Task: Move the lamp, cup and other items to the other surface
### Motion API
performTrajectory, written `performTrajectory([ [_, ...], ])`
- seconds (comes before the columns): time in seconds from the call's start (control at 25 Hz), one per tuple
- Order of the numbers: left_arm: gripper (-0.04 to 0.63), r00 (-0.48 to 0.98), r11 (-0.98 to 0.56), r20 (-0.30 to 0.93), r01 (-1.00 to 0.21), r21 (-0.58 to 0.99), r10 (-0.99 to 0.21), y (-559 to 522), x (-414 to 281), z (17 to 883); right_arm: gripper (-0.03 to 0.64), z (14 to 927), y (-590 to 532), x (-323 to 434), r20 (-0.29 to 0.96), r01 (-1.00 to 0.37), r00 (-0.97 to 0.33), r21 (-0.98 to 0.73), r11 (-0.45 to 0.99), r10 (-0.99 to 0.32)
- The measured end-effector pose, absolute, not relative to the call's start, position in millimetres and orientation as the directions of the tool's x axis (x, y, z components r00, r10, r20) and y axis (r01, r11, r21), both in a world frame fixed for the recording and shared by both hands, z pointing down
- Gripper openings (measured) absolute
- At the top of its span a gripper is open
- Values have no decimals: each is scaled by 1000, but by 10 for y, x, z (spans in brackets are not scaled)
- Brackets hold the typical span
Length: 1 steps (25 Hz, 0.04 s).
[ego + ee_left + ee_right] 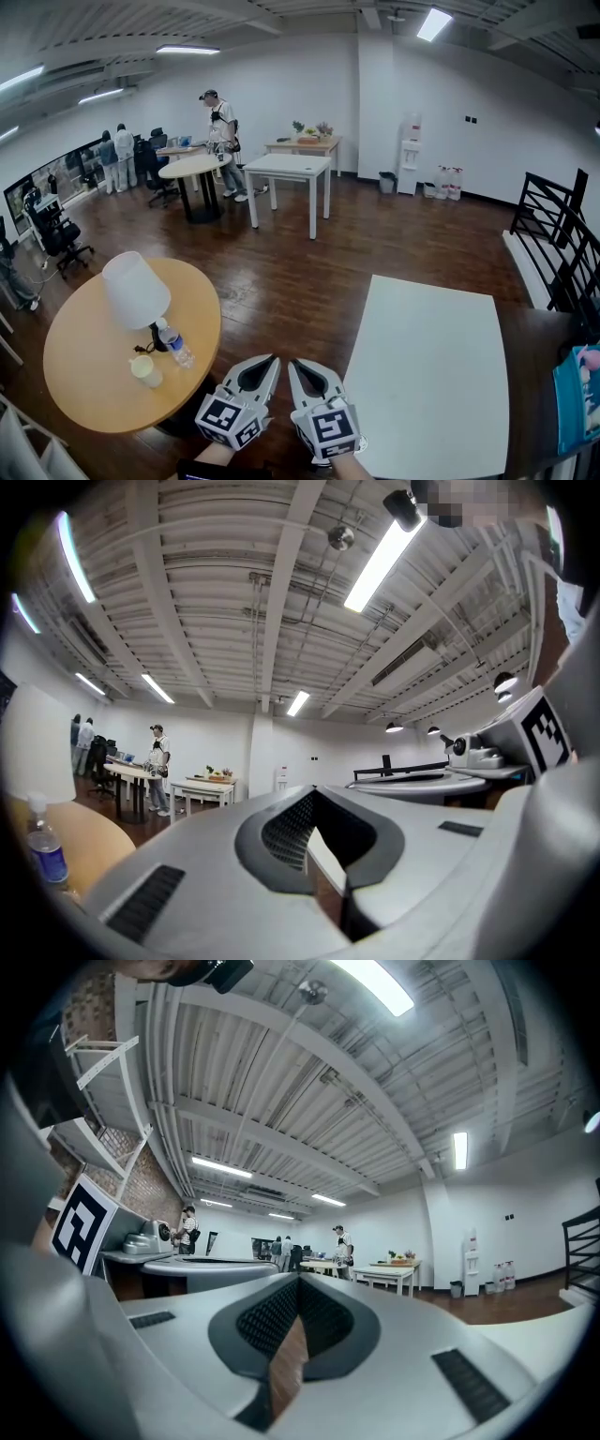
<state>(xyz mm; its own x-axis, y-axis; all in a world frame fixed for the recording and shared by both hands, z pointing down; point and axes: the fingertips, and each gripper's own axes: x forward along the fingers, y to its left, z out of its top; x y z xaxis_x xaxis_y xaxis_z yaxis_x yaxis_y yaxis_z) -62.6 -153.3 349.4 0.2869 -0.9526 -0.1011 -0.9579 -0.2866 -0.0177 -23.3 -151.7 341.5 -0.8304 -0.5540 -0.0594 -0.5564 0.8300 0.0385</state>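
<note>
While I hold both tools low, side by side above the dark wood floor (pixel 300 281), each has its jaws pressed together on nothing: the left gripper (pixel 269 359) and the right gripper (pixel 294 365) point away from me. The lamp (pixel 136 292), white-shaded, stands on the round table (pixel 84 384) toward its right edge. The water bottle (pixel 175 347) stands upright just beside the lamp's base, closer to that edge. The cup (pixel 144 368) sits just beside the base, toward the near edge. The white table (pixel 431 375) lies to the right of the grippers, apart from the round table.
</note>
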Motion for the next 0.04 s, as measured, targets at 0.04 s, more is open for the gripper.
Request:
performTrajectory([
  [0.04,14,286,-286,-106,-958,-17,-952,-1533,-611,3499,0,3423,-1511,-213,-59,-558,-830,38,829,-555],
])
